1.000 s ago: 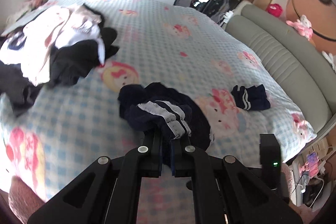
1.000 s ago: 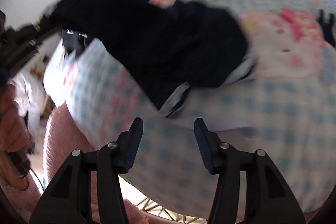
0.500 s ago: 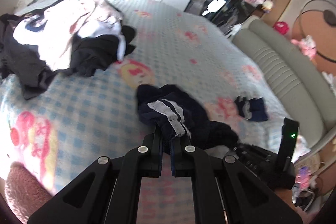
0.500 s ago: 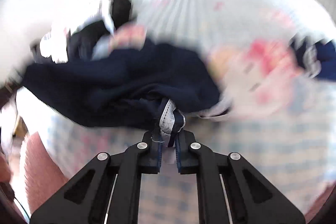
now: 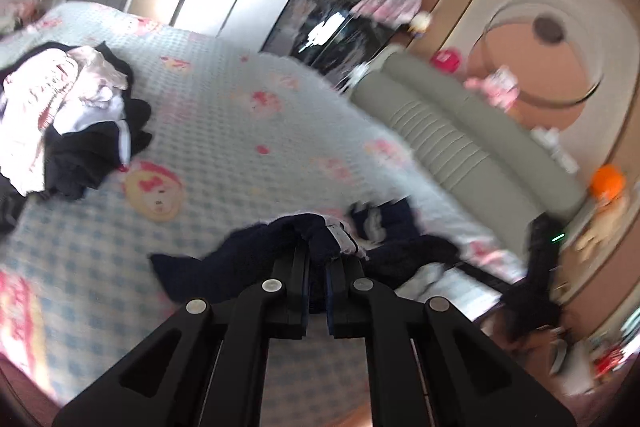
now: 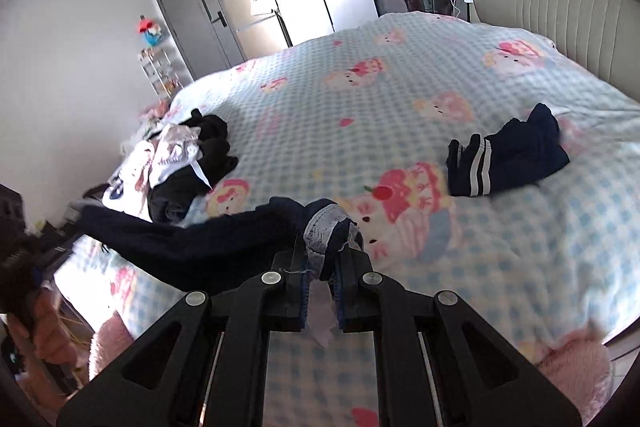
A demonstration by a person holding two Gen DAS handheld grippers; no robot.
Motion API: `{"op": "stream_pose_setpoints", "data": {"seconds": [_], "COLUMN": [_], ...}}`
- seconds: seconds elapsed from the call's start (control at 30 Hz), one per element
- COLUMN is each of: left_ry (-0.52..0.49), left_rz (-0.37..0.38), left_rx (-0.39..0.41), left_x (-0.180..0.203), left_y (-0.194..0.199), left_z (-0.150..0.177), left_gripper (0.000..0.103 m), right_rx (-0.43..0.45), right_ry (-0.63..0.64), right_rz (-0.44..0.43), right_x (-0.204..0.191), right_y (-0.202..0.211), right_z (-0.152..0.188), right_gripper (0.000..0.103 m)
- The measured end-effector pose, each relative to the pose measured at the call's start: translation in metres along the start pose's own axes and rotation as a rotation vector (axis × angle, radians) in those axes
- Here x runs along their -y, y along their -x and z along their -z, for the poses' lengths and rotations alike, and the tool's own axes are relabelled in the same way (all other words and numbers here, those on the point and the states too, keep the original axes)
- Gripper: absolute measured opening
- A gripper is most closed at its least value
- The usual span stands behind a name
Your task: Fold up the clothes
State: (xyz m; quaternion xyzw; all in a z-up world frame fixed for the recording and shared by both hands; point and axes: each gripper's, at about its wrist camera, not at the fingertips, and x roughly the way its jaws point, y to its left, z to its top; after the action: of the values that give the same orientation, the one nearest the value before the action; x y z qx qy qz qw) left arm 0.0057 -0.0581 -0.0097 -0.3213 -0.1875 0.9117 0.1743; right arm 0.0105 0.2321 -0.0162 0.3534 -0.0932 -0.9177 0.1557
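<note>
My right gripper [image 6: 321,277], open a second ago, now clamps the navy garment [image 6: 192,243] at its striped edge; my left gripper [image 5: 317,281] stays clamped on the opposite end. The garment hangs stretched above the bed [image 6: 400,107], ready for spreading.

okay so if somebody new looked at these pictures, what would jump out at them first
The dark navy garment stretched between the two tongs, right tongs and left tongs each shut on an end above the near bed edge. Then the folded navy striped piece at right and the jumbled clothes pile at left on the pale blue checked bedspread.
</note>
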Motion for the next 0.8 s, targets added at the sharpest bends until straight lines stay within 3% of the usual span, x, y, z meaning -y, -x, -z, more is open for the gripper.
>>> {"op": "stream_pose_setpoints", "data": {"seconds": [0.13, 0.23, 0.33, 0.4, 0.47, 0.57, 0.67, 0.8], "left_ry": [-0.084, -0.149, -0.231, -0.231, -0.217, -0.203, -0.105, 0.037], "left_rz": [-0.051, -0.078, -0.100, -0.107, -0.097, -0.141, -0.179, -0.266], "left_rx": [0.041, 0.087, 0.226, 0.279, 0.281, 0.174, -0.035, -0.343], "left_x": [0.013, 0.023, 0.049, 0.054, 0.049, 0.027, -0.018, -0.084], "left_y": [-0.015, -0.022, 0.016, 0.036, 0.040, 0.020, -0.023, -0.084], "left_z": [-0.057, -0.104, -0.140, -0.143, -0.127, -0.078, -0.009, 0.084], "left_gripper": [0.006, 0.006, 0.006, 0.006, 0.006, 0.006, 0.007, 0.007], "right_rx": [-0.111, 0.003, 0.171, 0.256, 0.268, 0.190, 0.001, -0.196], "right_ry": [-0.003, 0.086, 0.162, 0.189, 0.173, 0.162, 0.090, 0.029], "right_rz": [0.039, 0.068, 0.067, 0.050, 0.009, 0.002, 0.028, 0.044], "right_x": [0.013, -0.004, -0.028, -0.041, -0.043, -0.037, -0.012, 0.012], "right_y": [-0.050, -0.034, 0.007, 0.031, 0.040, 0.025, -0.021, -0.064], "right_z": [-0.030, -0.075, -0.111, -0.127, -0.122, -0.080, -0.016, 0.042], "right_gripper": [0.008, 0.008, 0.008, 0.009, 0.009, 0.009, 0.009, 0.011]}}
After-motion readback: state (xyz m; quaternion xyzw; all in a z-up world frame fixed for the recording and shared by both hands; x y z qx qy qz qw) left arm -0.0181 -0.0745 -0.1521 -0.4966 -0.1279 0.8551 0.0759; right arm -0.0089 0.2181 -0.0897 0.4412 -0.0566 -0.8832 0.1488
